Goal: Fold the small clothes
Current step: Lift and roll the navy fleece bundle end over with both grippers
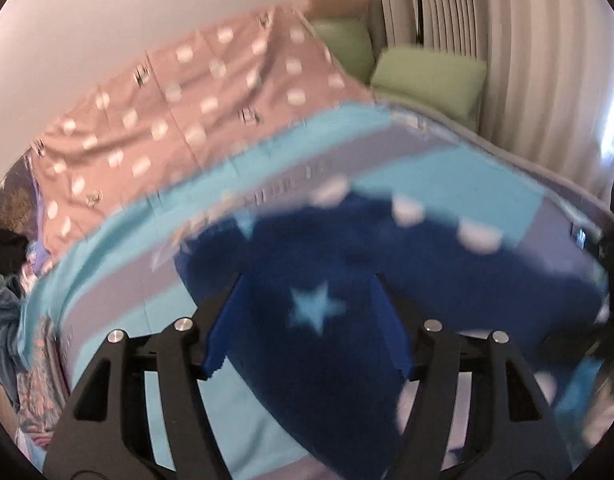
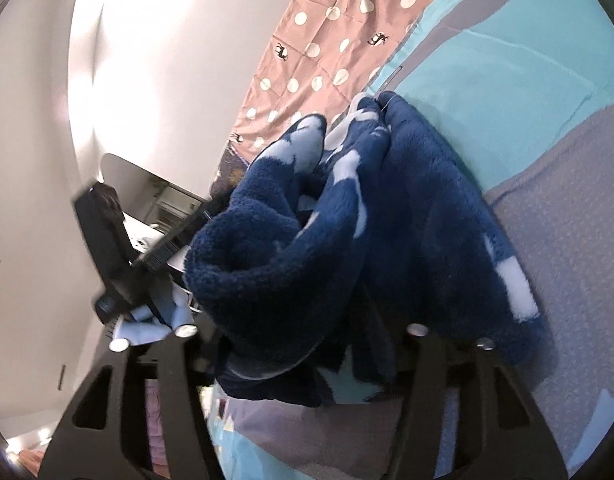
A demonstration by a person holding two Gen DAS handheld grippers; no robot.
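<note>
Left wrist view: the bed cover (image 1: 447, 168) is being looked along from close above, toward the green pillows (image 1: 427, 76) and curtain (image 1: 527, 40) at its far corner.
Right wrist view: tilted, being aimed along the cover's (image 2: 507, 60) wall-side edge from very close.
Shared: the navy fleece garment (image 1: 347, 280) (image 2: 407, 200), striped cover and dotted sheet (image 1: 187, 112) (image 2: 327, 40) are being seen by both.

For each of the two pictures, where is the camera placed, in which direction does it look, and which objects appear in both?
Left wrist: sits on the left gripper, looking forward over the navy fleece garment and striped bedspread toward green cushions; its own black fingers show.
Right wrist: sits on the right gripper, looking along the bunched garment toward the white wall; the left gripper also shows.
Shared: garment, bedspread, pink dotted sheet.
</note>
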